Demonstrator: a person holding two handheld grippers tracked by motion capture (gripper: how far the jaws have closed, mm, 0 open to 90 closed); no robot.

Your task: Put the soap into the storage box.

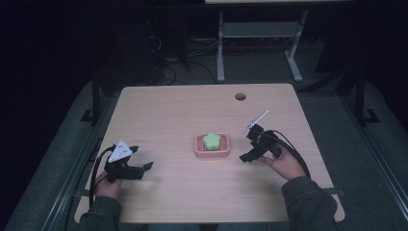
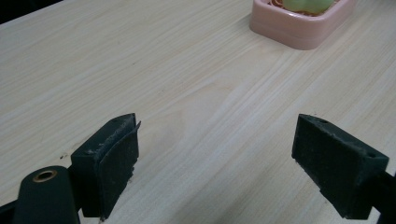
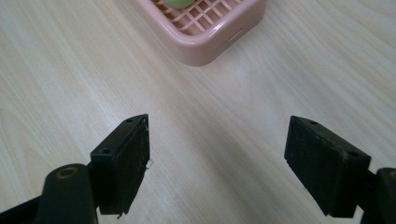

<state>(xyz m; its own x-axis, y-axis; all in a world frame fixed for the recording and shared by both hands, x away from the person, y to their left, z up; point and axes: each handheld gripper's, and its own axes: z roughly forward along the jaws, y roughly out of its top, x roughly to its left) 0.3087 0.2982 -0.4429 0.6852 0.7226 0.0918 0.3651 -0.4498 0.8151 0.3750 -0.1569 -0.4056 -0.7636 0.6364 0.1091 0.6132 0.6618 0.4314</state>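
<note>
Pink soap dish set near the centre of the worktop, carrying a green flower-shaped soap on its grid; placed within equal reach of both sides. Left gripper held low over the worktop, well apart from the dish, jaws spread wide and empty, aimed toward the dish corner seen at the top of the left gripper view. Right gripper just beside the dish's right edge, jaws likewise spread and empty, tilted downward toward the rim. Probable intent: right side positioned for a grasp on dish or soap, left kept clear in reserve.
</note>
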